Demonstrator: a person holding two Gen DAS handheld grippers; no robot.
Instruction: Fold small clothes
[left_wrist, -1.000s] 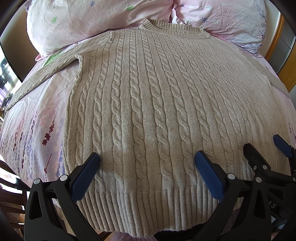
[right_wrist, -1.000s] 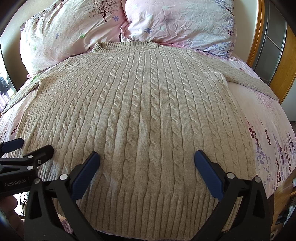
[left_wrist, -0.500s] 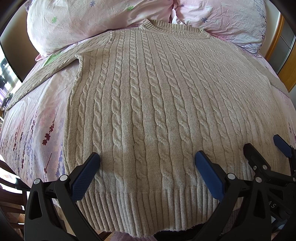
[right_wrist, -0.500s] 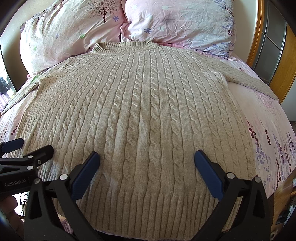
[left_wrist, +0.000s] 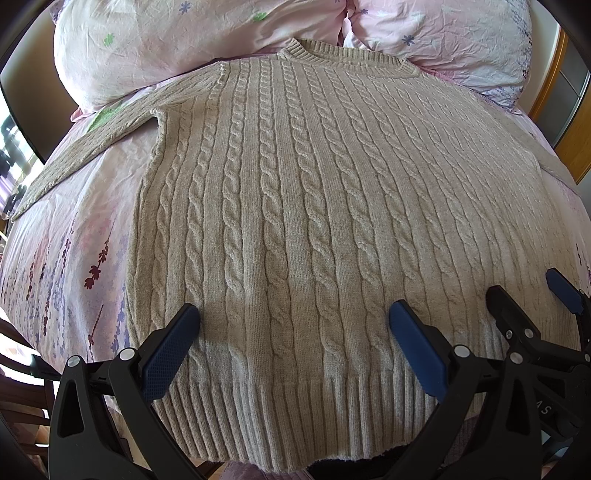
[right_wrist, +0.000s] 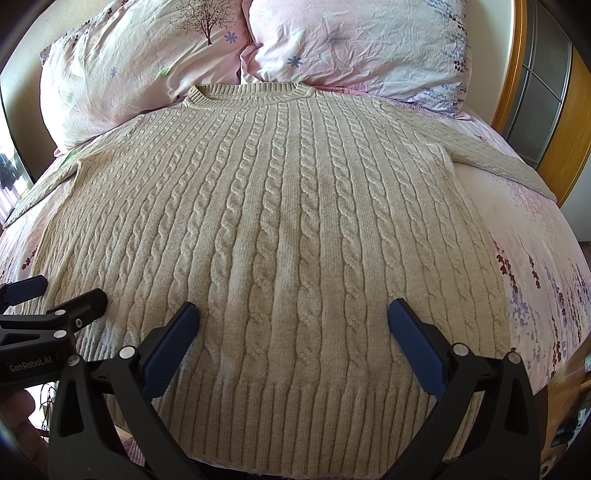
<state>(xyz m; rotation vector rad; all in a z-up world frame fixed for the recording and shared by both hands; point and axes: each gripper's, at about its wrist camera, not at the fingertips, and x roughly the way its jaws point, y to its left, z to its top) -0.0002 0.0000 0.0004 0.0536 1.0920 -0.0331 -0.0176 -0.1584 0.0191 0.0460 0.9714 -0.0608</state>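
A beige cable-knit sweater (left_wrist: 295, 206) lies flat and face up on the bed, collar toward the pillows, sleeves spread to both sides; it also fills the right wrist view (right_wrist: 280, 221). My left gripper (left_wrist: 293, 332) is open and empty, hovering over the hem's left half. My right gripper (right_wrist: 291, 330) is open and empty over the hem's right half. Each gripper shows at the edge of the other's view: the right one (left_wrist: 524, 295) and the left one (right_wrist: 62, 295).
The bed has a pink floral sheet (left_wrist: 66, 258) and two pink pillows (right_wrist: 147, 62) at the head. A wooden frame with glass panels (right_wrist: 532, 92) stands at the right. The bed's near edge lies just under the hem.
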